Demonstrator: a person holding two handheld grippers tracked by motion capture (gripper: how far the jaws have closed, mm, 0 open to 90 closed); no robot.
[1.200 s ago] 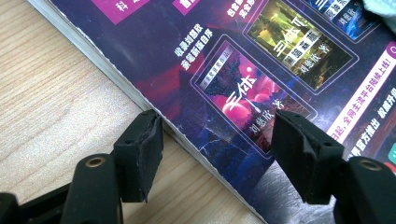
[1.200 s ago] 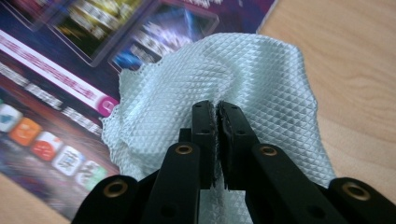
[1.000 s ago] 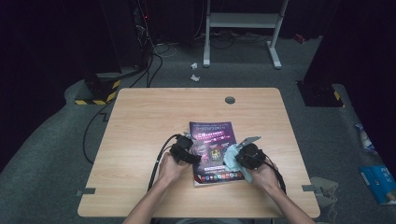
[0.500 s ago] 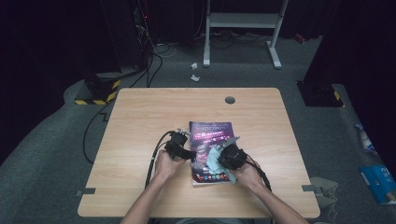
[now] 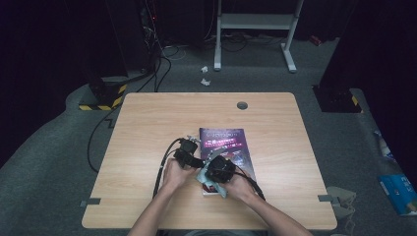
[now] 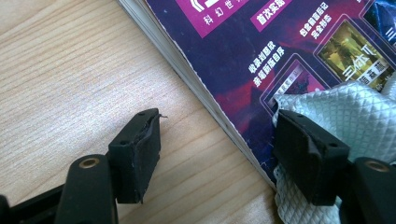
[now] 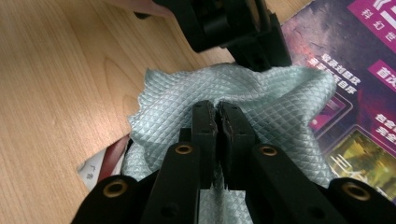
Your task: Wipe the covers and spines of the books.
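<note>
high view is showing both your hands low on the table [image 5: 147, 128], working at the near end of the magazine [image 5: 223, 140]. your left gripper [image 6: 217, 140] is sitting with its jaws spread wide, one on bare wood, the other on the cover touching the cloth [image 6: 355, 112], straddling the magazine's page edge. you're not gripping anything there. if you're using it to steady the magazine, you're better off pressing that jaw flat on the cover, clear of the cloth, so the wipe isn't dragging the magazine.

your right gripper [image 7: 217, 114] is pinching a fold of the pale green quilted cloth [image 7: 261, 93], jaws pressed together on it. the cloth is lying over the magazine's near left corner and spilling onto the wood. you're likely wiping; keep the strokes short and the cloth flat.

cover is carrying chinese print in pink boxes. i'm not reading it reliably, and no brand is legible.
</note>
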